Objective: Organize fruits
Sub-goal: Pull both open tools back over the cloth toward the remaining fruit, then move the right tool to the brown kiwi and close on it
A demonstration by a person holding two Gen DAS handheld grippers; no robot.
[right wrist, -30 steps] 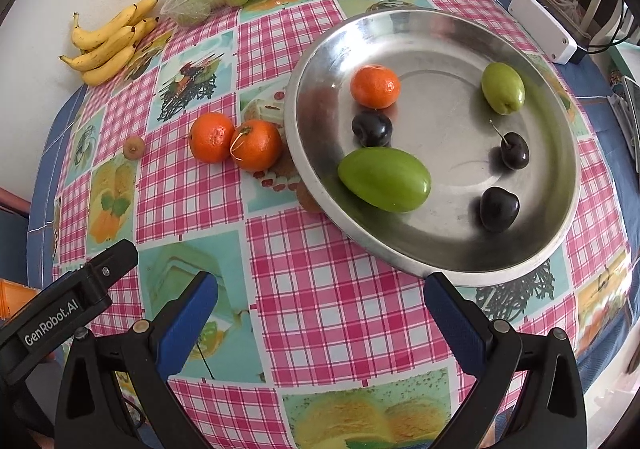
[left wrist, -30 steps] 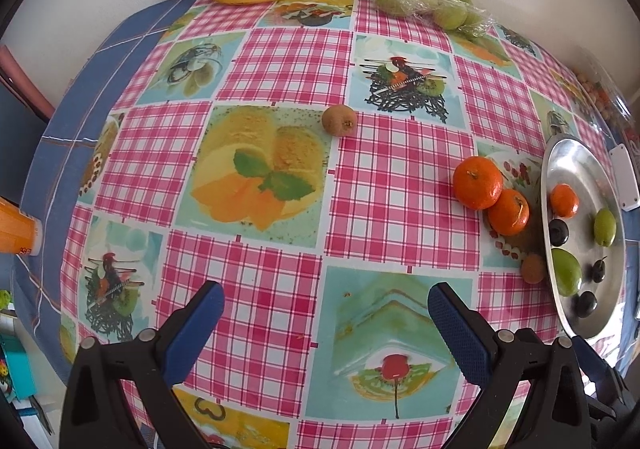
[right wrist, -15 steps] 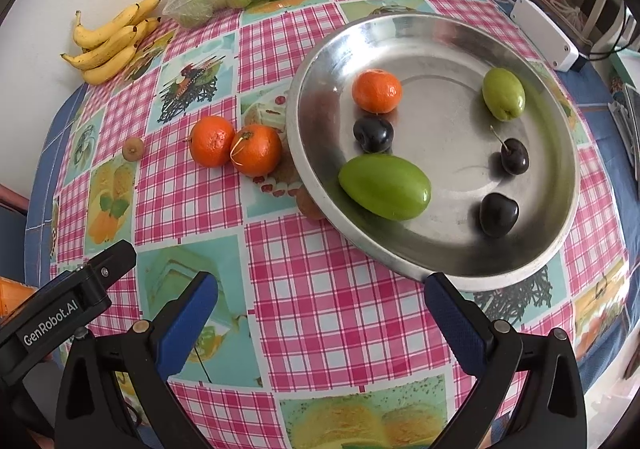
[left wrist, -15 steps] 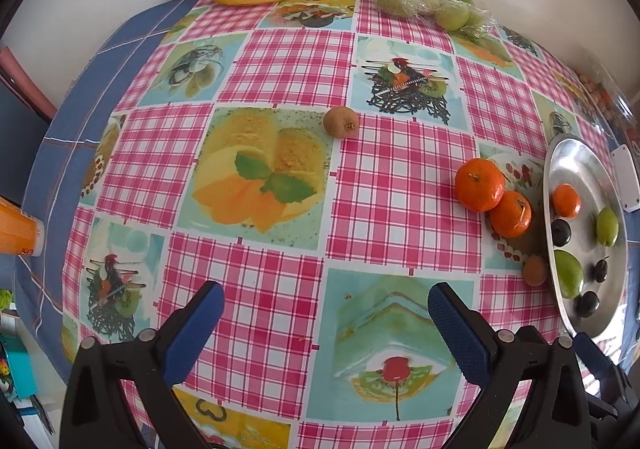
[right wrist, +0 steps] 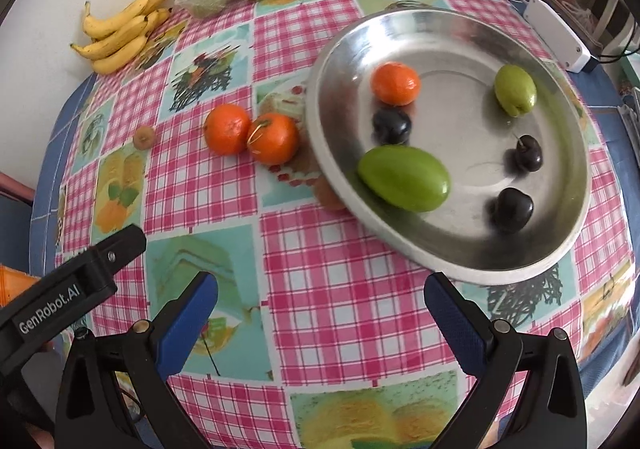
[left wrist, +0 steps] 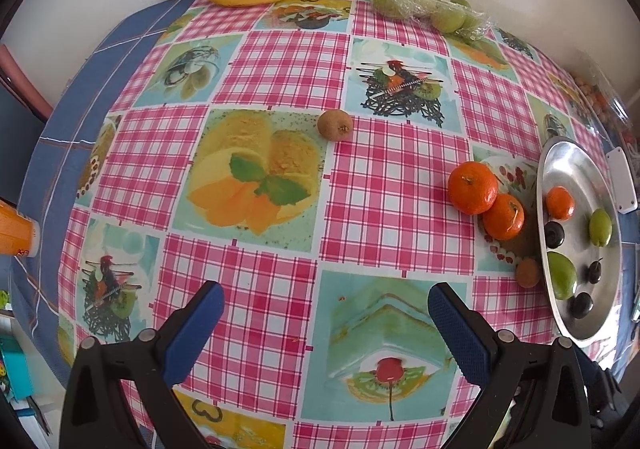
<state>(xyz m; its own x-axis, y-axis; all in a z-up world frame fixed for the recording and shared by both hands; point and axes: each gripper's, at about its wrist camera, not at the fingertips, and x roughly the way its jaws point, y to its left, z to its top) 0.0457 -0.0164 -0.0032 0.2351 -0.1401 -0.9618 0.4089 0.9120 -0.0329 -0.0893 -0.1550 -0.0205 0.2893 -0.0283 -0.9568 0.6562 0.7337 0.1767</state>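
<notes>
Right wrist view shows the right tool (right wrist: 320, 305) spread wide and empty above the worktop (right wrist: 344, 313), just short of the metal tray (right wrist: 440, 25). On that tray lie a tangerine (right wrist: 395, 83), two green fruits and three dark plums. Two more oranges (right wrist: 250, 131) touch each other beside the tray's left rim. Left wrist view shows the left tool (left wrist: 326, 315) likewise spread, holding nothing, with a small brown fruit (left wrist: 335, 123) well ahead.

2 tangerines (right wrist: 252, 135) touching, left of tray (right wrist: 560, 249); bananas (right wrist: 120, 33) behind.
</notes>
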